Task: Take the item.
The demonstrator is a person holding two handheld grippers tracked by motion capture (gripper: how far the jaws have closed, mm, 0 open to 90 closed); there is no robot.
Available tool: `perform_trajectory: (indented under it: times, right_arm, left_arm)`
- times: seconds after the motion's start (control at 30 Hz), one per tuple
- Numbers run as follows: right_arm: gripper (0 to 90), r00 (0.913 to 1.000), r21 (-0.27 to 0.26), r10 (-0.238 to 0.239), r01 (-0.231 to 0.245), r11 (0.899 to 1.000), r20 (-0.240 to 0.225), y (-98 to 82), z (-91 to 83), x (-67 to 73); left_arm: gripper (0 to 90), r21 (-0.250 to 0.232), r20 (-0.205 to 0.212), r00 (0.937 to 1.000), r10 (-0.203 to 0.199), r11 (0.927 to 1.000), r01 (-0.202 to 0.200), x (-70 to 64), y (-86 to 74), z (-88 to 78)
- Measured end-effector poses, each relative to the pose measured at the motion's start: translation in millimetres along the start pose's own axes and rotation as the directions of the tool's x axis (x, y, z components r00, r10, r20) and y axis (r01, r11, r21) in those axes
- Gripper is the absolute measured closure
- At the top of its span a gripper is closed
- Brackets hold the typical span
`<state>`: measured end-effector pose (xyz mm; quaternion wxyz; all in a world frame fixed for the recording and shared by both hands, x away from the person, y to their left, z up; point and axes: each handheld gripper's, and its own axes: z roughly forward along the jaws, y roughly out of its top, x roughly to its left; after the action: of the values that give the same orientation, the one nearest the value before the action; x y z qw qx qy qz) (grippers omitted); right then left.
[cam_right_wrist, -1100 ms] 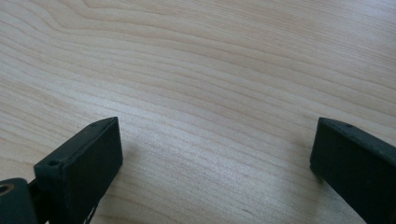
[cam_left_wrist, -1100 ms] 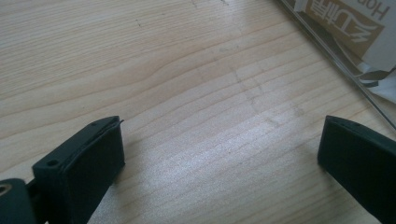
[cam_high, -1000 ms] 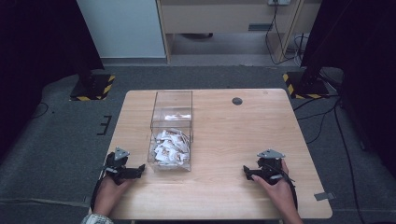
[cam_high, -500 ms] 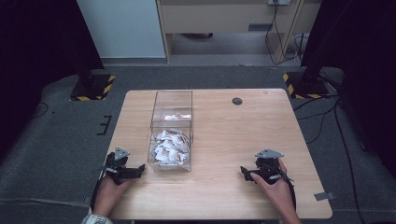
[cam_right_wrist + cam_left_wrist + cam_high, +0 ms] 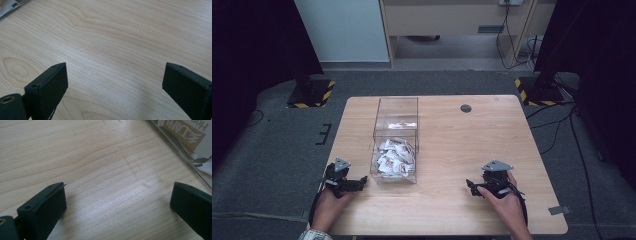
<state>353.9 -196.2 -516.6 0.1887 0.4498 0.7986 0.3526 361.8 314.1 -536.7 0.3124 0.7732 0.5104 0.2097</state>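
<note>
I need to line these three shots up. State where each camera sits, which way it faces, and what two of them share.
High view: above the person's side, facing forward and down on the table; forearms, left gripper and right gripper enter from below.
Left gripper view: on the left gripper, facing the tabletop beside the clear box; open jaws.
Right gripper view: on the right gripper, facing bare wood; open jaws.
Shared: high and left gripper views both show the sachet-filled clear box.

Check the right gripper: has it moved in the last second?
Yes, slightly. The right gripper has crept left toward the clear box, judged against the table's right edge. Its jaws stand open over bare wood.
</note>
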Motion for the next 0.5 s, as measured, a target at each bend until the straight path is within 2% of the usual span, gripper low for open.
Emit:
perform_trajectory:
  times: [0.13,0.3,0.37,0.5]
  right_arm:
    - [7.2,0.9999,-0.007,-0.012,0.012,1.0,-0.002,2.4,-3.0,0.7]
    - [8.3,1.0,-0.014,-0.002,0.002,1.0,0.0,9.7,-7.1,-0.7]
    - [10.3,0.9998,-0.02,-0.021,0.021,1.0,0.005,16.7,-9.3,-0.9]
    - [9.6,0.9998,-0.013,-0.019,0.019,1.0,-0.01,26.7,-6.9,-2.2]
  left_arm:
    - [0.0,0.001,0.0,1.0,-0.002,1.0,0.002,-0.1,0.4,0.4]
    - [0.0,0.001,-0.002,1.0,-0.003,1.0,0.003,-0.7,0.0,0.0]
    - [0.0,0.0,-0.001,1.0,-0.002,1.0,0.002,-0.7,-0.2,-0.3]
    - [0.0,0.001,0.001,1.0,-0.002,1.0,0.002,-0.7,-0.1,-0.2]
